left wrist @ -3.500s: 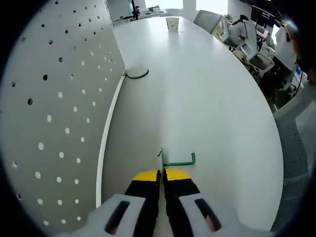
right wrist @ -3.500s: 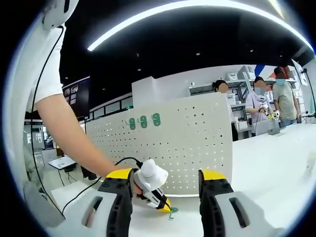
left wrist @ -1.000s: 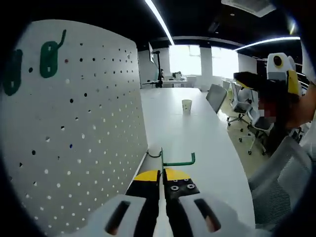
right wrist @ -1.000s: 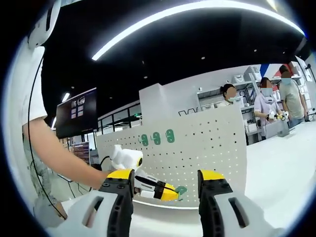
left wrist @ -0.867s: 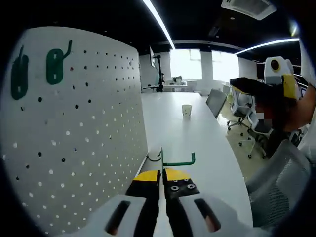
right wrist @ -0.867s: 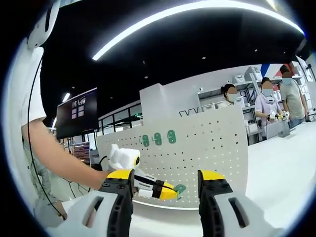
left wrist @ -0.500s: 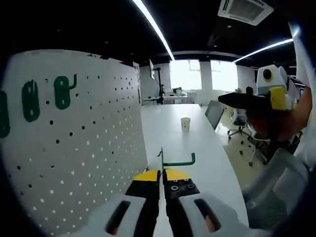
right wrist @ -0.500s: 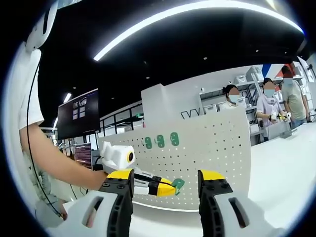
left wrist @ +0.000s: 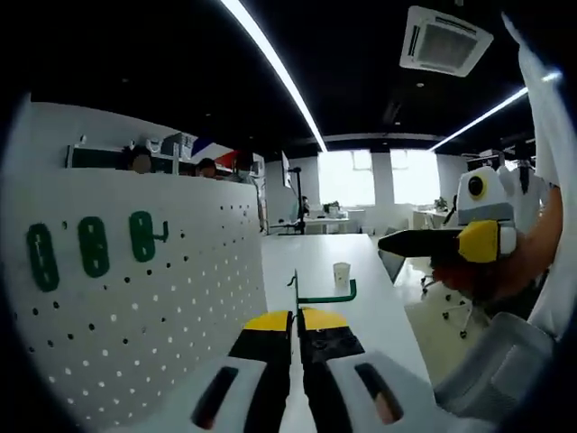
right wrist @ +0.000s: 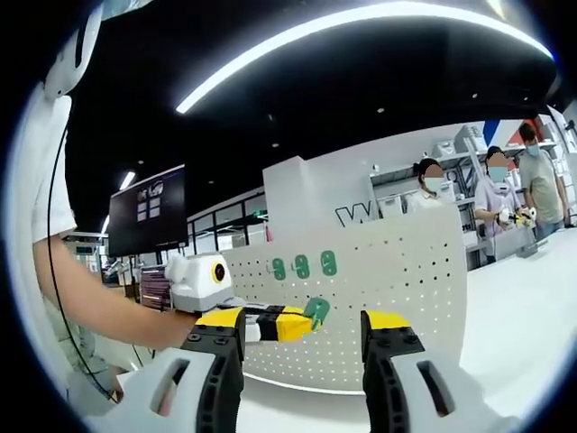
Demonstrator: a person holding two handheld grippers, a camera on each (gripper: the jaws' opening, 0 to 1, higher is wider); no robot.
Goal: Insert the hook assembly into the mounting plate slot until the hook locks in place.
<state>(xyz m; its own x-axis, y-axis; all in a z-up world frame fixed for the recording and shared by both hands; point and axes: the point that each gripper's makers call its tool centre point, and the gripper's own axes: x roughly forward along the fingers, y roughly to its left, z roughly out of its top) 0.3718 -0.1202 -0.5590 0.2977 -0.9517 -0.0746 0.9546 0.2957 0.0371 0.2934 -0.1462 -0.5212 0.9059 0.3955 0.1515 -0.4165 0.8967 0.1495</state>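
Observation:
In the left gripper view my left gripper (left wrist: 296, 317) is shut on a green hook assembly (left wrist: 320, 295), whose thin arm sticks out to the right past the yellow tips. The white perforated mounting plate (left wrist: 171, 307) stands to the left, with three green hooks (left wrist: 90, 245) hung on it. My right gripper (left wrist: 442, 242) hangs in the air at the right. In the right gripper view my right gripper (right wrist: 302, 329) is open with nothing between its jaws. Beyond them the left gripper (right wrist: 287, 321) holds the green hook (right wrist: 316, 310) in front of the mounting plate (right wrist: 388, 298), below the hung hooks (right wrist: 304, 266).
A long white table (left wrist: 361, 316) runs away from me, with a paper cup (left wrist: 341, 274) on it far off. Office chairs stand at the right edge. A person's arm (right wrist: 99, 307) holds the left gripper. Several people stand behind the plate (right wrist: 491, 194).
The left gripper has lifted the hook from the tabletop to the height of the plate's upper holes. Both views tilted upward. The right gripper stayed open.

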